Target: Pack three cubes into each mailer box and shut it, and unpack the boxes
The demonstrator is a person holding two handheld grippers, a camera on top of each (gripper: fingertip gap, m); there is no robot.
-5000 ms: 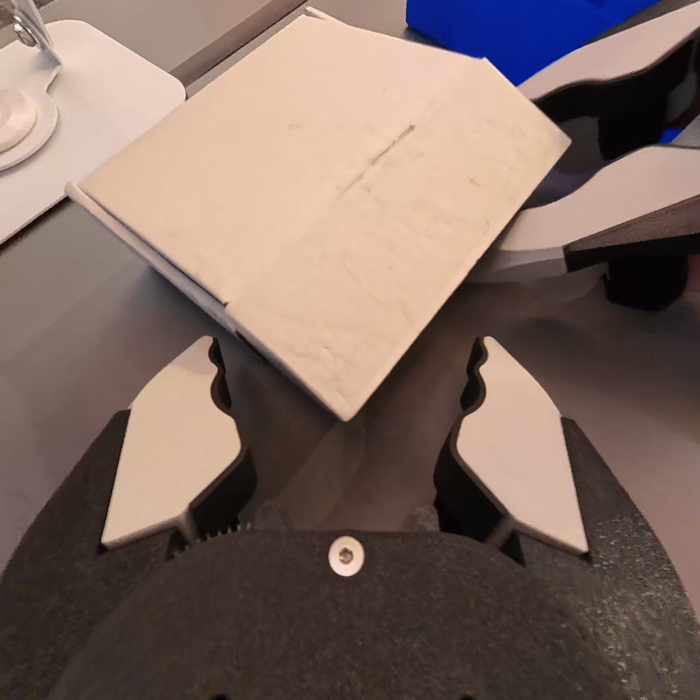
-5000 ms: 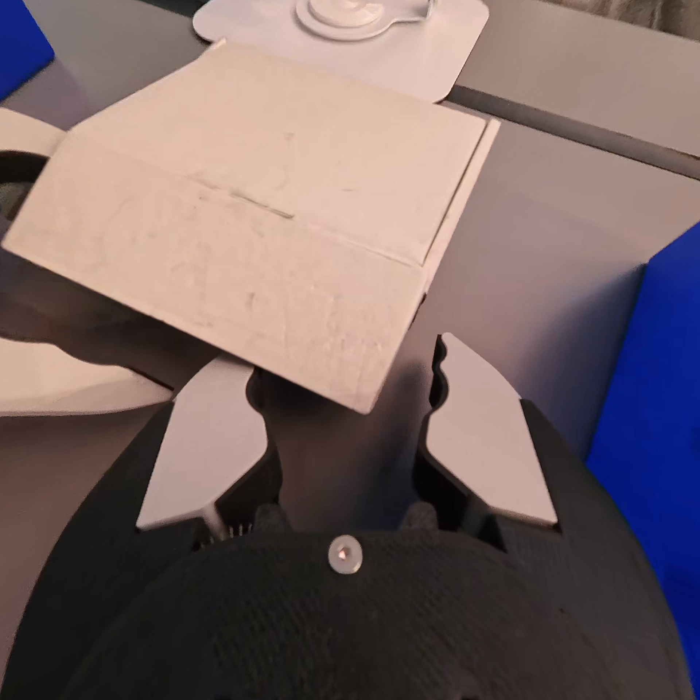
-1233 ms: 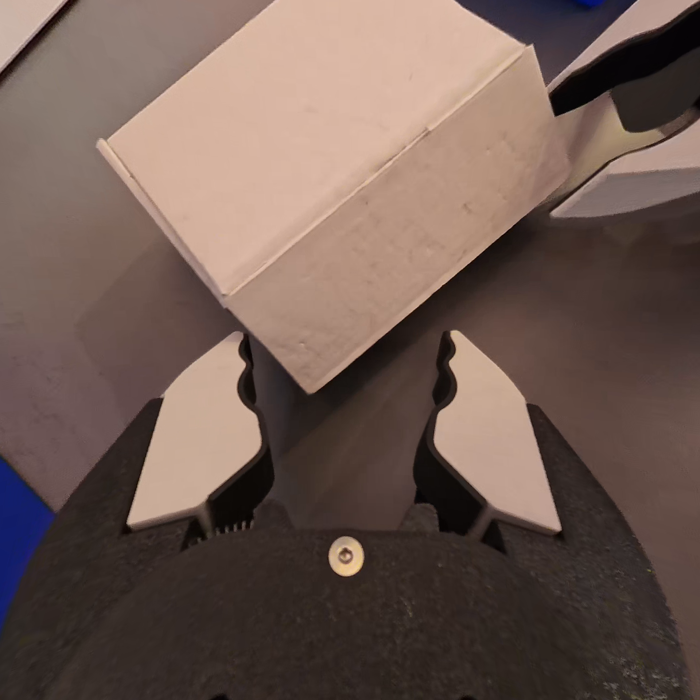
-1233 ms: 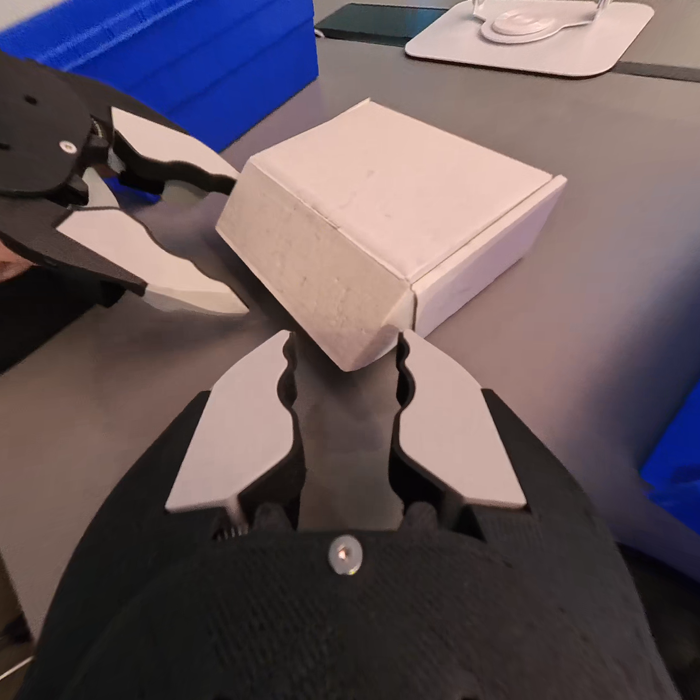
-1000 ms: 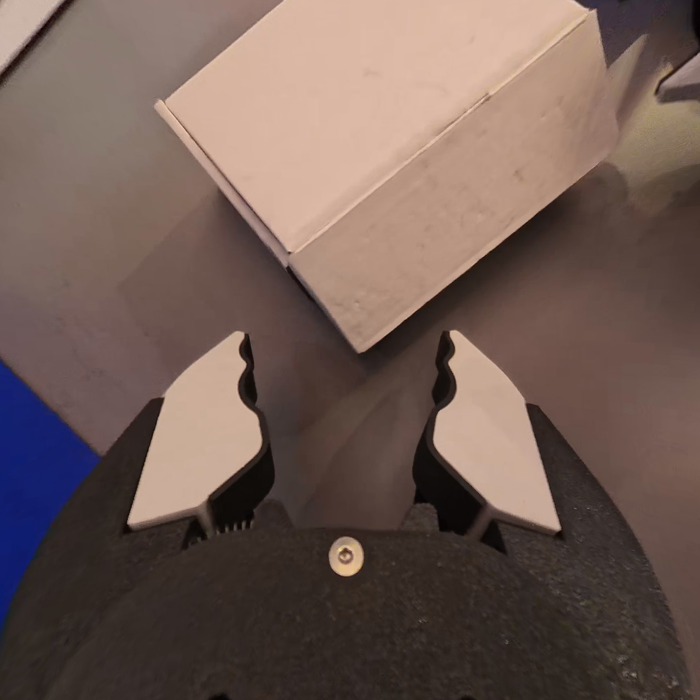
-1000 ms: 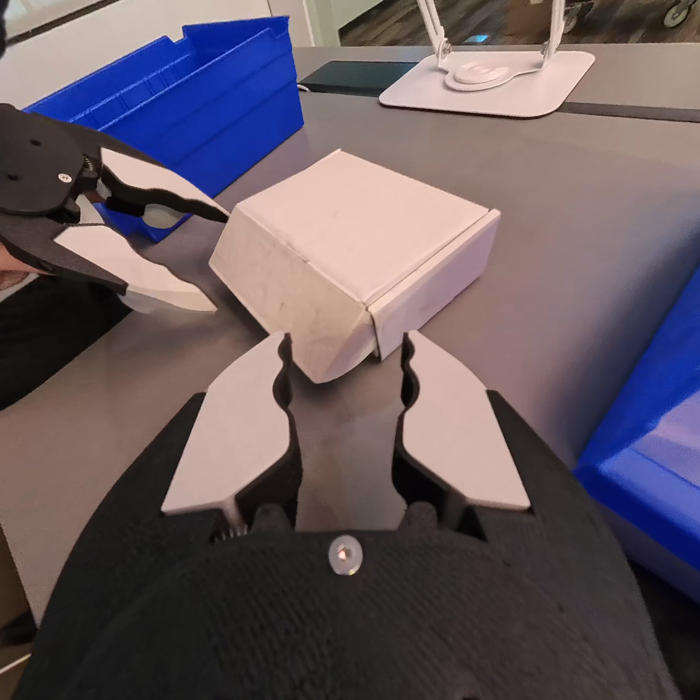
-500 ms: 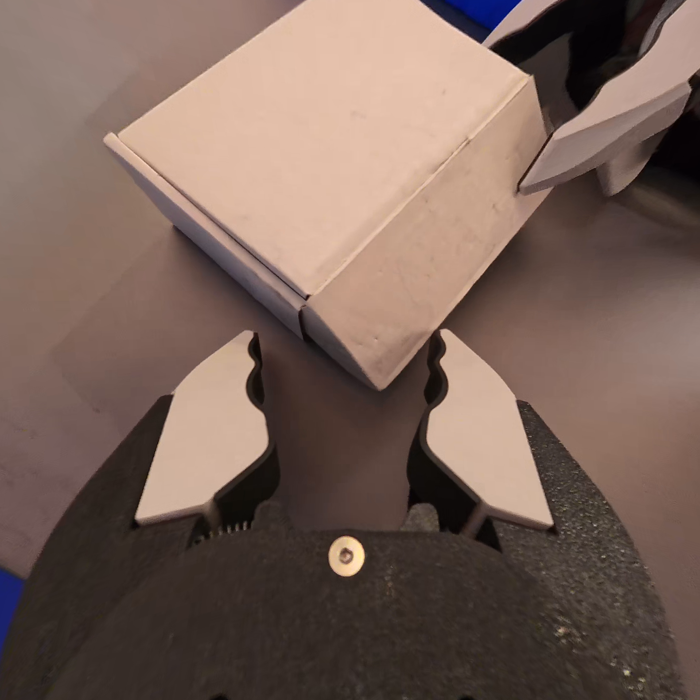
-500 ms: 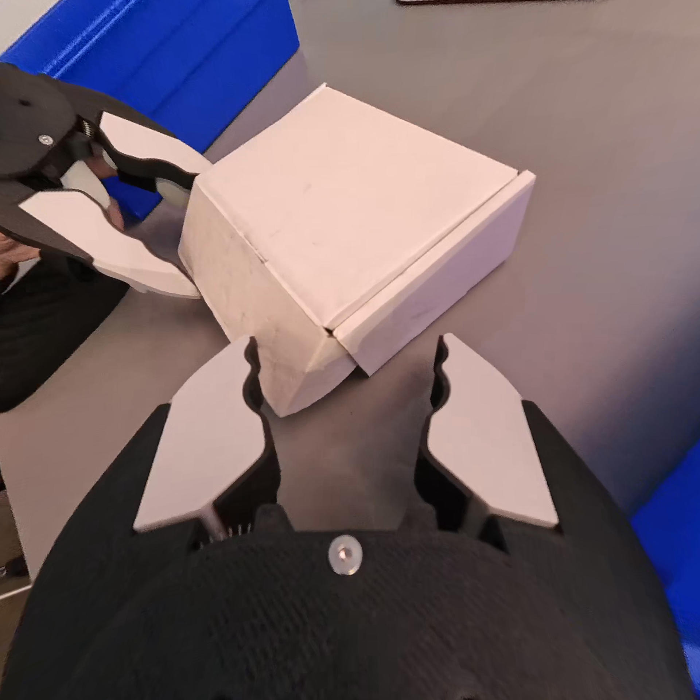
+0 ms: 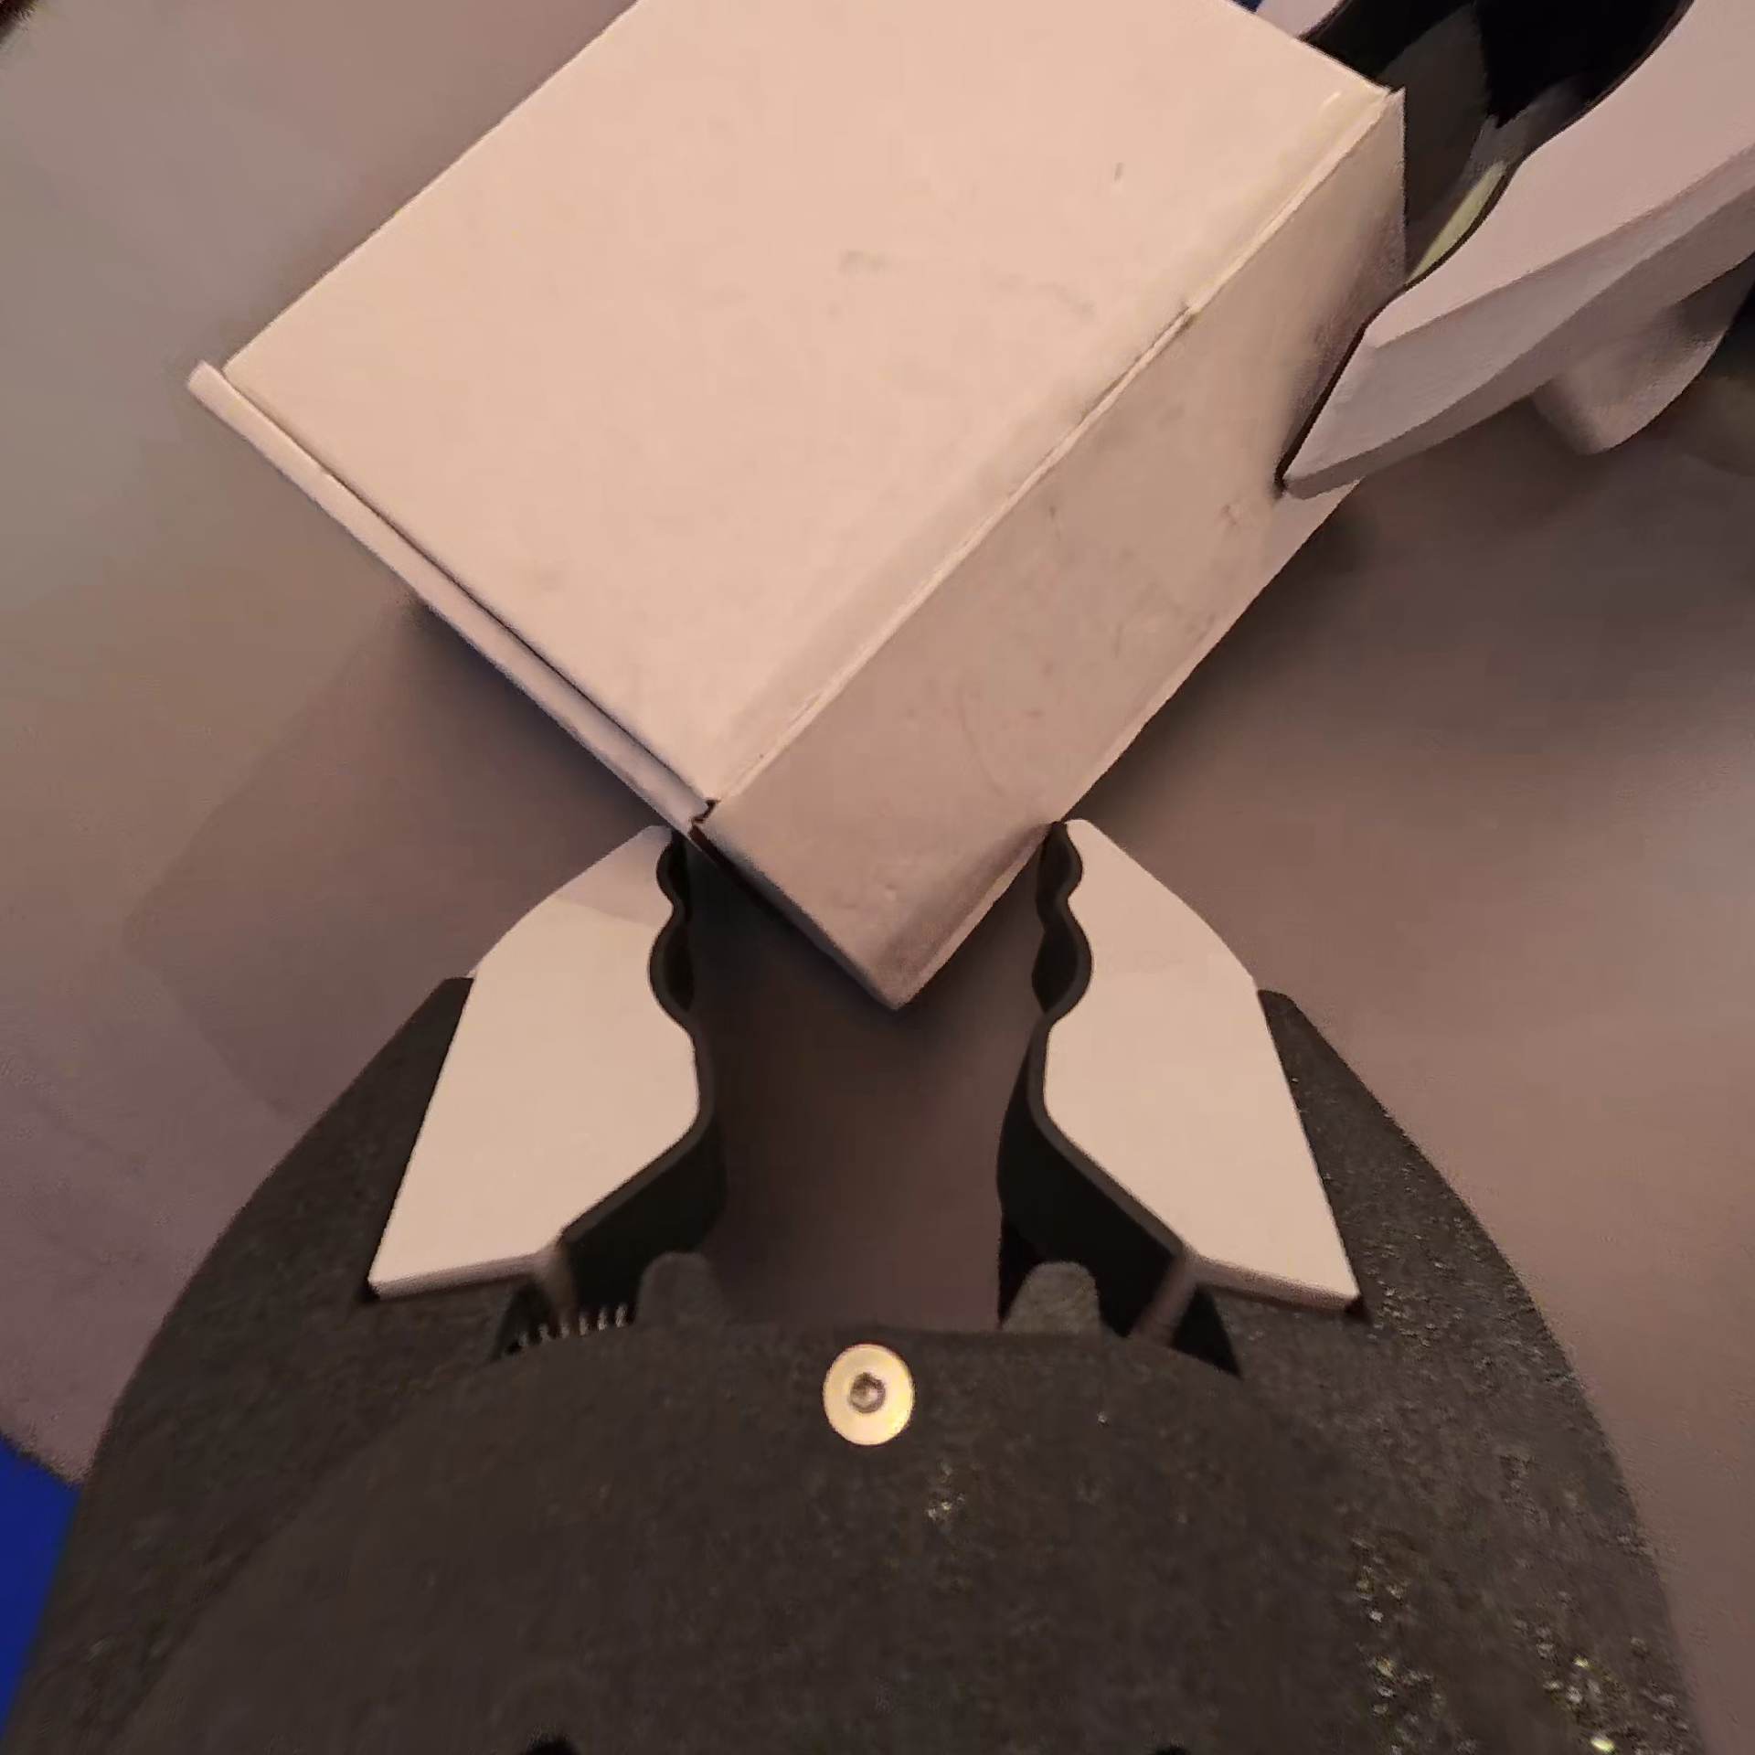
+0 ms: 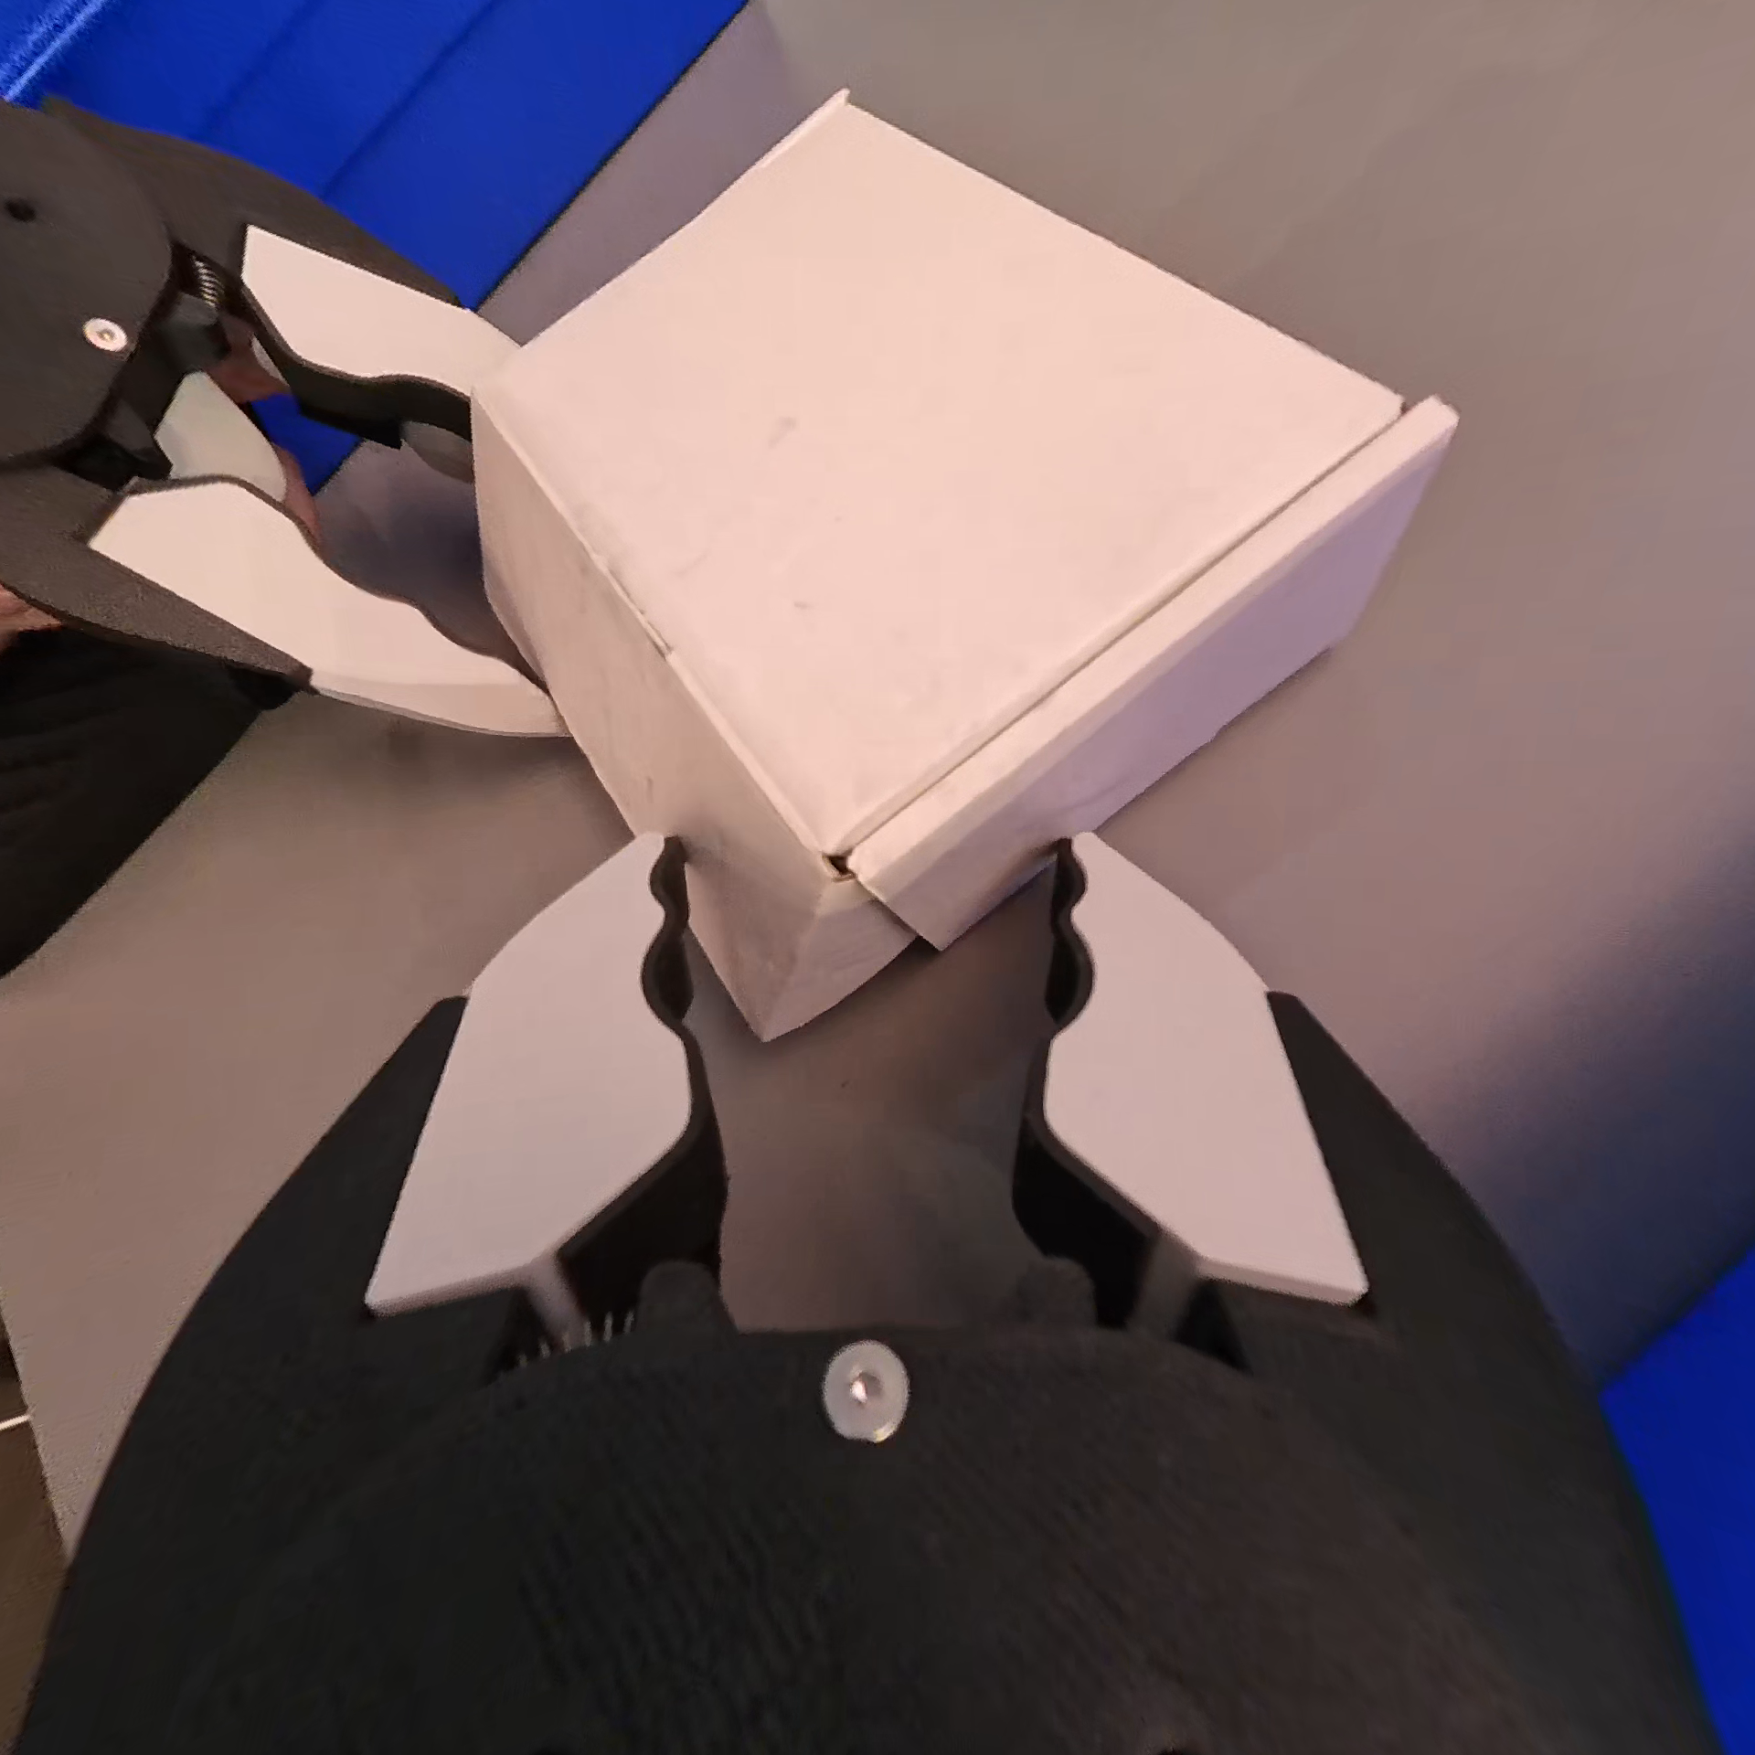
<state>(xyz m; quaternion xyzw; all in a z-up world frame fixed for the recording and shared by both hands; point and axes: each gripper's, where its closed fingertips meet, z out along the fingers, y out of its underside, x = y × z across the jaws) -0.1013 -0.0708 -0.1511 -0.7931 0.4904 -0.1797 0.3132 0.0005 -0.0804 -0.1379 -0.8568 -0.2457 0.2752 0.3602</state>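
Observation:
A shut white mailer box (image 9: 760, 399) rests on the grey table (image 9: 1424, 855). My left gripper (image 9: 859, 836) straddles its near corner, and both fingertips touch the box's sides. In the right wrist view, the same box (image 10: 902, 456) has another corner wedged between the fingers of my right gripper (image 10: 864, 845). One finger of the right gripper (image 9: 1519, 313) shows at the upper right of the left wrist view, its tip against the box's side. The left gripper's fingers (image 10: 361, 313) reach the box's far-left corner in the right wrist view. No cubes show.
A blue bin (image 10: 332, 95) stands behind the left gripper. Another blue bin (image 10: 1690, 1377) lies close at the right. A strip of blue (image 9: 28, 1519) shows at the lower left of the left wrist view. A person's hand (image 10: 294, 494) is behind the left gripper.
Both grippers have moved in on the box. Each pair of jaws has narrowed around a corner of it. The box now fills more of both views.

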